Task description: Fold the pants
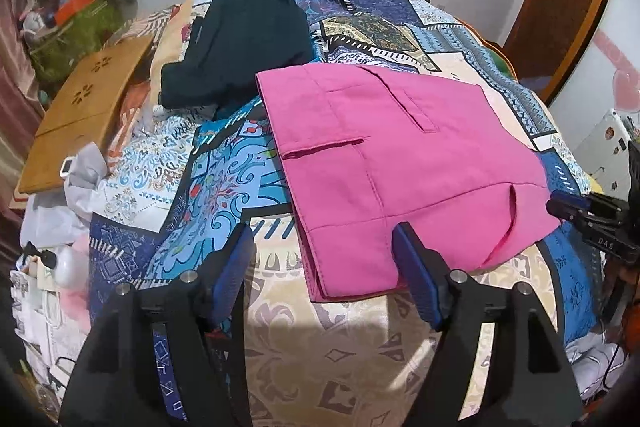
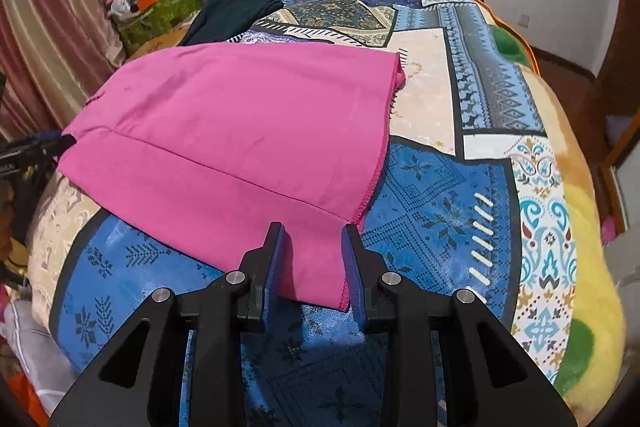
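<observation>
**Supervisor:** Well, where do the pants lie, and what are the grippers doing?

**Operator:** I have the pink pants (image 1: pixel 400 155) spread flat on the patchwork bedspread (image 2: pixel 440 211), near its front edge. A dark folded garment (image 1: pixel 240 39) lies beyond them, touching their far corner. My left gripper (image 1: pixel 326 263) has its fingers wide apart, straddling the near waist corner (image 1: pixel 320 287), with nothing clamped. My right gripper (image 2: pixel 316 259) has its fingers only narrowly apart. The hem corner (image 2: pixel 340 301) lies in the gap between them, but I see no pad pressing on the cloth.

**Supervisor:** How will the pants handle?

**Operator:** I judge the cloth light, thin and limp. It should drape and sag wherever it is unsupported, and it will not hold a crease unless laid down flat. It does not look slippery. The layers may part if I pinch only the top one.

**Supervisor:** Where should you take hold?

**Operator:** At the two near corners, one at the waist and one at the hem. The stitched edges there are thicker and should grip more firmly. I would pinch through all layers at each, then keep the span taut while carrying it over.
</observation>
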`<act>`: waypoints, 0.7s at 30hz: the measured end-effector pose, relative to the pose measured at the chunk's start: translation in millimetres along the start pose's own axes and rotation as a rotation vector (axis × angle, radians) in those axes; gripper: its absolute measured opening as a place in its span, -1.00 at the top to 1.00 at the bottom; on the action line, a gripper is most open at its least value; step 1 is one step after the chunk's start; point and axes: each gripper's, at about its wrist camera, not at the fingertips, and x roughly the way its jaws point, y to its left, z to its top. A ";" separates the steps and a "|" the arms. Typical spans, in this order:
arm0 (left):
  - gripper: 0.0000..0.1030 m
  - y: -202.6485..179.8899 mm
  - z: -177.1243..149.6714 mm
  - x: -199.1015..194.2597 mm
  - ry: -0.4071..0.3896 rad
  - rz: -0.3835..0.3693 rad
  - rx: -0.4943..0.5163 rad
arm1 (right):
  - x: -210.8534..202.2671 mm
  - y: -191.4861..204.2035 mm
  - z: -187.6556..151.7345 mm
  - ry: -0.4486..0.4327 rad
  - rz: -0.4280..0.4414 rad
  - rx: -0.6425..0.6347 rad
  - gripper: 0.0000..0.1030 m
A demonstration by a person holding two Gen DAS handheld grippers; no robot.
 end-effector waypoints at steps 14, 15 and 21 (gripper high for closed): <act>-0.42 11.7 54.1 -18.4 -0.065 0.014 -0.051 | -22.0 -10.7 38.3 -0.068 0.008 0.017 0.38; -0.42 13.1 59.2 -17.5 -0.070 0.020 -0.051 | -23.3 -12.8 43.5 -0.082 0.007 0.020 0.35; -0.41 29.8 88.8 3.9 -0.082 0.078 -0.100 | -16.3 -23.5 78.4 -0.132 -0.002 0.030 0.29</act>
